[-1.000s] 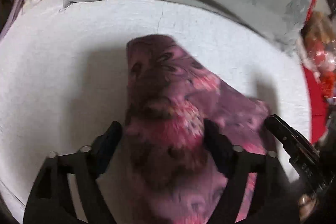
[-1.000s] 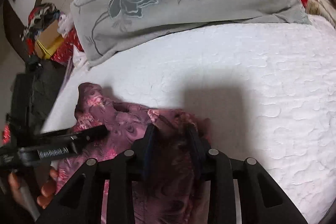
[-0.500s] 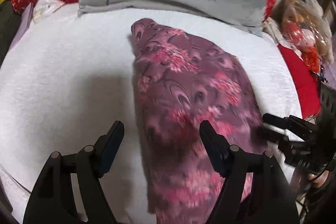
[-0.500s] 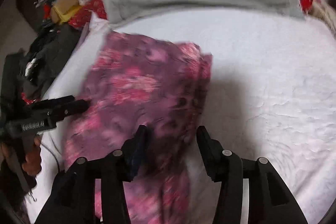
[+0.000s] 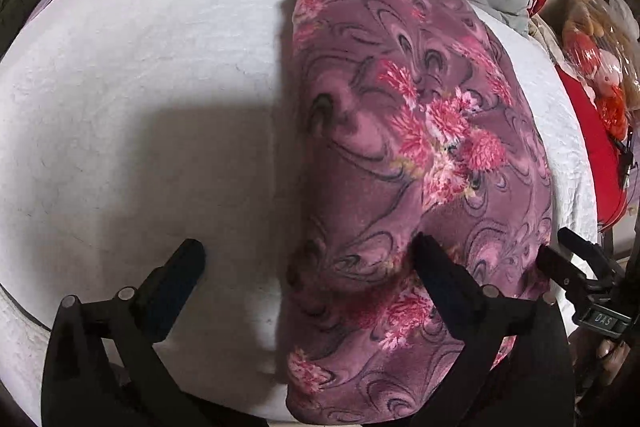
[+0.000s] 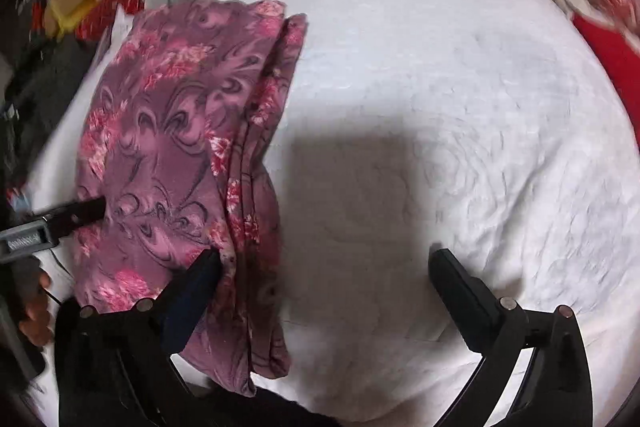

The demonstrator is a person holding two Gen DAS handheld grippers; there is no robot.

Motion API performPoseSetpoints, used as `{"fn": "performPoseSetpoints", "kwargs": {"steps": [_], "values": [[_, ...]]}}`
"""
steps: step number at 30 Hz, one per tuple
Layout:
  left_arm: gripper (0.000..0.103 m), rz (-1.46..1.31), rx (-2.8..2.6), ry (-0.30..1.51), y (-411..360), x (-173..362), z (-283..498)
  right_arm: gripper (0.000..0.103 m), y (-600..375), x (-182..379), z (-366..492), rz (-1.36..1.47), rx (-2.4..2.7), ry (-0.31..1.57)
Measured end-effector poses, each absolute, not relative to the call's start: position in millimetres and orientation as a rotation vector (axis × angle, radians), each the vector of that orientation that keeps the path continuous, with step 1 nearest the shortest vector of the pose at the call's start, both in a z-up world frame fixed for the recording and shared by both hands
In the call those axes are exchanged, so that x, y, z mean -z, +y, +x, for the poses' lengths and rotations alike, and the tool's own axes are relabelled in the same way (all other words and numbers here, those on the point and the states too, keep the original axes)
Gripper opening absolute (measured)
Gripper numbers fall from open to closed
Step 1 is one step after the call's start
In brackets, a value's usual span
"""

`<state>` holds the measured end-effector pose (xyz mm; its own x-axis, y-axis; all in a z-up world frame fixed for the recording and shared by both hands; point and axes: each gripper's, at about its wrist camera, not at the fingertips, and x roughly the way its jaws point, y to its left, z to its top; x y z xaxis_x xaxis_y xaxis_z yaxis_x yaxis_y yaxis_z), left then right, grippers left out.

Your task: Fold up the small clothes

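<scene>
We hold both grippers, left (image 5: 306, 269) and right (image 6: 324, 273), spread apart, empty, so the folded cloth (image 6: 176, 155) lies flat on the bed (image 6: 440, 107).

Purple floral garment (image 5: 420, 155) (image 6: 176, 147), folded lengthwise (layered edges visible), lying flat on white bedding

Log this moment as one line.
left gripper open | right gripper open | purple floral garment folded on white bedcover
</scene>
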<state>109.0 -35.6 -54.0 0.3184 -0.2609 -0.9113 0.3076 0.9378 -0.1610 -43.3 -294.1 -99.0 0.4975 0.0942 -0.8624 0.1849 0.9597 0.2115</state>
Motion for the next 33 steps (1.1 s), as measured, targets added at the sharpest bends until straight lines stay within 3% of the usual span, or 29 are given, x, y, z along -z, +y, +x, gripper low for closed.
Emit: {"fn": "performPoseSetpoints", "kwargs": {"steps": [15,33], "values": [[0.103,-0.011,0.406,1.144,-26.6,60.7,86.8,0.103,-301.4,92.7,-60.3,0.459,0.146,1.0],[0.103,-0.012,0.403,1.114,-14.9,41.1,92.2,0.102,-281.8,76.4,-42.8,0.342,0.182,1.034]]}}
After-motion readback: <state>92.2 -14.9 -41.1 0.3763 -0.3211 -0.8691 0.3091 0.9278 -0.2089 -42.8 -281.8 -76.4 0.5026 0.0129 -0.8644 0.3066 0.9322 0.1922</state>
